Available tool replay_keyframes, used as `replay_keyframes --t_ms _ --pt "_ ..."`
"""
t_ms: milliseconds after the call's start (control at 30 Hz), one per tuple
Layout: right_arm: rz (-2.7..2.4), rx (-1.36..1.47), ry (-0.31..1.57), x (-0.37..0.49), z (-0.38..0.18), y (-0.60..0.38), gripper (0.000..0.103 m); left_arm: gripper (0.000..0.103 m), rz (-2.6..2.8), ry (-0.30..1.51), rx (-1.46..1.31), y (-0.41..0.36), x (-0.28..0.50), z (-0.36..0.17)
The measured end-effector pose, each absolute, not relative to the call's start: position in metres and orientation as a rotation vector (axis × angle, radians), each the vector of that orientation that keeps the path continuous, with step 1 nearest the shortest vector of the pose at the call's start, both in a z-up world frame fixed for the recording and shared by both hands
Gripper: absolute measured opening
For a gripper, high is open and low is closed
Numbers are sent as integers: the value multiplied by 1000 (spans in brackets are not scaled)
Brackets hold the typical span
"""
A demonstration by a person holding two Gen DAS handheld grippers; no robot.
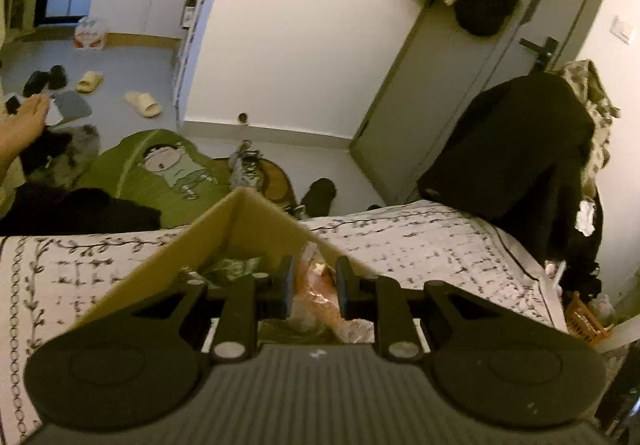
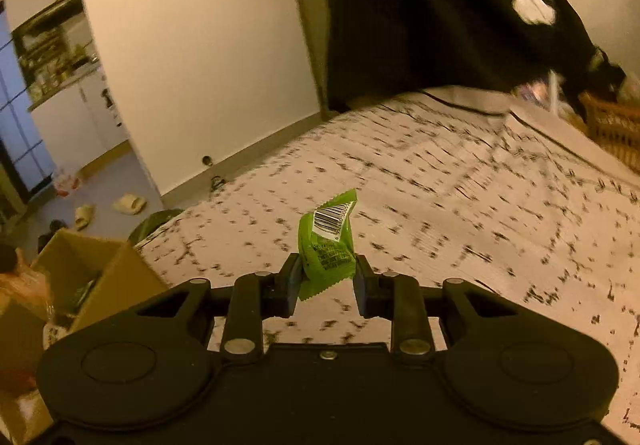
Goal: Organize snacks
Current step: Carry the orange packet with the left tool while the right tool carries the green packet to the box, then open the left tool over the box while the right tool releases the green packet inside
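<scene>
Two hand-held grippers working: the left hand-held gripper (image 1: 312,287) hangs over the cardboard box (image 1: 244,221) at the near left of the bed (image 1: 440,245), clamped on a crinkly orange-tinted snack bag (image 1: 316,285). Further right, the right hand-held gripper (image 2: 327,285) pinches a green snack packet (image 2: 328,245), lifted above the patterned bedcover (image 2: 460,185).

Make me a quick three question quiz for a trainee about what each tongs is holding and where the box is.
1. True or false: the right tongs grip a green snack packet.
2. What sits between the left tongs: A) a slipper, B) an orange-tinted clear snack bag, C) nothing?
3. Fill in: the cardboard box rests on the patterned ____.

Key: 1 true; 2 B; 3 bedspread.
</scene>
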State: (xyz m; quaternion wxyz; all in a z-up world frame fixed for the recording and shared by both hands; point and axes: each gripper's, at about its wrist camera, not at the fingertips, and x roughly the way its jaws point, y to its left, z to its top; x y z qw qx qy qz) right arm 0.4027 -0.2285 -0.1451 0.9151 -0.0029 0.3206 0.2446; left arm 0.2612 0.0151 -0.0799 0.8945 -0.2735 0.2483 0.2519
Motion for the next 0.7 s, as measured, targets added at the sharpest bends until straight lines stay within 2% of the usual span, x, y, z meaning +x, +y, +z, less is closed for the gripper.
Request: replay_keyframes --t_ms 400,700 --pt "611 -24 594 363 -114 -203 27 19 519 566 -610 39 240 -88" --pt "710 -83 575 327 -96 -175 27 26 521 597 -592 60 225 -84"
